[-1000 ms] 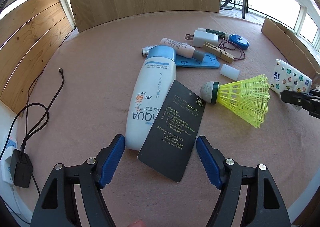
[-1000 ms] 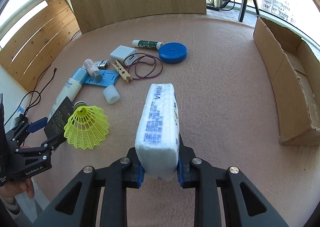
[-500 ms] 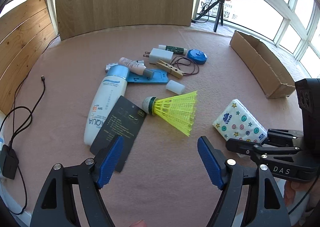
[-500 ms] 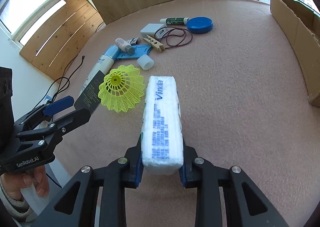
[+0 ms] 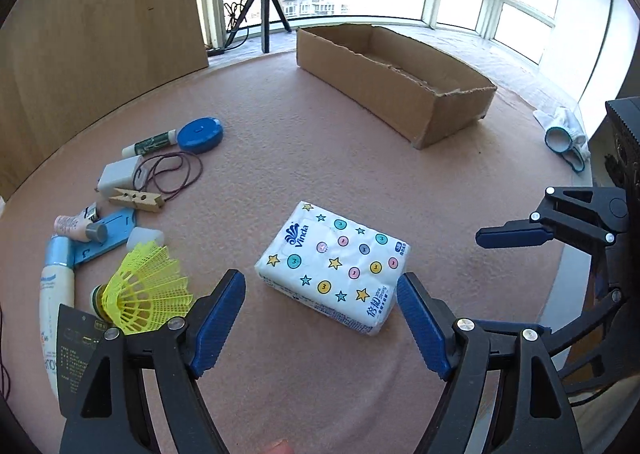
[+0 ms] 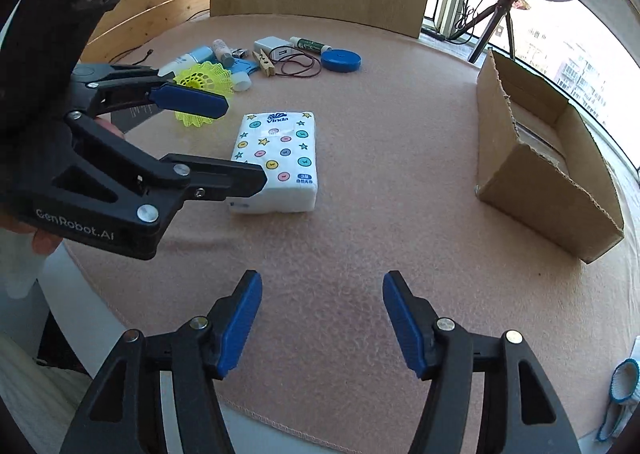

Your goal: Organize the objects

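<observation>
A: What changed? Right gripper (image 6: 322,324) a second ago pinched the tissue pack (image 6: 278,157) on edge; now the pack lies flat on the pink counter (image 6: 380,213), nothing between the fingers, which are spreading apart.

B: So released. Left gripper (image 5: 320,318)?

A: Fingers spread wide, empty. A second ago it pointed at the sunscreen bottle (image 5: 56,294) and black card (image 5: 76,354); now it frames the pack, the pads to either side, not touching.

B: Meaning for the task?

A: Looks like a handover via the counter, or a regrasp. The pack is not in the cardboard box (image 5: 400,81), well apart from it. The box looks empty as far as I can see.

B: The rest?

A: The shuttlecock (image 5: 148,298), the clothespin (image 5: 136,199) and the blue round case (image 5: 200,129) sit unmoved in the clutter on the left.
</observation>
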The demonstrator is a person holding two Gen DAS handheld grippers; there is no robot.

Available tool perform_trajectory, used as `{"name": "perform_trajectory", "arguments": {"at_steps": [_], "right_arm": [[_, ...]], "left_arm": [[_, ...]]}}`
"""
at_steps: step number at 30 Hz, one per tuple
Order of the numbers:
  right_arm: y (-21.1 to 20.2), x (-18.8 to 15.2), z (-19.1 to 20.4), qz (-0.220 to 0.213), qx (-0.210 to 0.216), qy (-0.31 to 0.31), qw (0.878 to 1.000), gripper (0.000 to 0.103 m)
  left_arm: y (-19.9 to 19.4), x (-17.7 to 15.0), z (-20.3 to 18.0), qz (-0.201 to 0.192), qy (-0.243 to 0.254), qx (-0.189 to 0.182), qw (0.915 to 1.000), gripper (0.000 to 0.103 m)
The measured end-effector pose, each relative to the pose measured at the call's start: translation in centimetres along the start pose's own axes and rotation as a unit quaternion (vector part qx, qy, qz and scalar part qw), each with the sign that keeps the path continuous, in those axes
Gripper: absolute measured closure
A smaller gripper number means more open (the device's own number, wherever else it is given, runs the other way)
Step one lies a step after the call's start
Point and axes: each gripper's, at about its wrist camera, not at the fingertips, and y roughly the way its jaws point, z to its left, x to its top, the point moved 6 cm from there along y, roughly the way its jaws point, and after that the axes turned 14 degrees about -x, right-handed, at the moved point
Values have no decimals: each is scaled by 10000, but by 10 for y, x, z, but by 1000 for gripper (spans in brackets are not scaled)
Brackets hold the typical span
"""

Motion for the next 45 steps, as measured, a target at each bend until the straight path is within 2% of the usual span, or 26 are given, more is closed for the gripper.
{"name": "perform_trajectory", "arguments": {"at_steps": [4, 7, 9, 13, 14, 16, 20, 25, 28, 30, 33, 34, 39, 45], "right_arm": [[-3, -15, -17, -31, 14, 317, 9995, 44], [-1, -18, -32, 31, 48, 622, 9980, 44], [1, -14, -38, 63, 89, 771, 9970, 44], [4, -1, -42, 130, 172, 1053, 9942, 44], [4, 4, -44, 164, 177, 1107, 9936, 44], [3, 16, -44, 150, 346, 1278, 9911, 44], [5, 52, -39, 148, 797, 1537, 9848, 44], [27, 87, -15, 420, 1069, 1047, 9878, 43], [48, 91, 1, 708, 1266, 748, 9866, 43], [58, 91, 9, 799, 1429, 732, 9838, 43], [62, 94, 16, 752, 1360, 728, 9852, 45], [62, 94, 18, 723, 1314, 679, 9864, 54], [57, 96, 18, 653, 1362, 593, 9867, 55], [27, 105, 19, 399, 1571, 353, 9862, 55]], "left_arm": [[20, -4, 4, 194, 277, -109, 9994, 22], [22, 0, 7, 105, 424, -237, 9988, 22], [19, 6, 7, 68, 625, -145, 9979, 22], [-2, 15, 11, -130, 752, -49, 9971, 22], [-5, 16, 13, -145, 785, -43, 9968, 19], [-1, 17, 19, -114, 868, -83, 9961, 11], [17, 23, 19, 49, 1166, -297, 9927, 9], [34, 28, 23, 200, 1323, -613, 9891, 9], [44, 26, 29, 289, 1151, -811, 9896, 22], [45, 27, 30, 244, 1125, -826, 9899, 22], [45, 26, 30, 225, 1113, -789, 9904, 23], [45, 26, 30, 216, 1089, -753, 9910, 24], [36, 25, 25, 175, 1024, -518, 9932, 25], [0, 30, 14, -39, 769, -213, 9968, 25]]}}
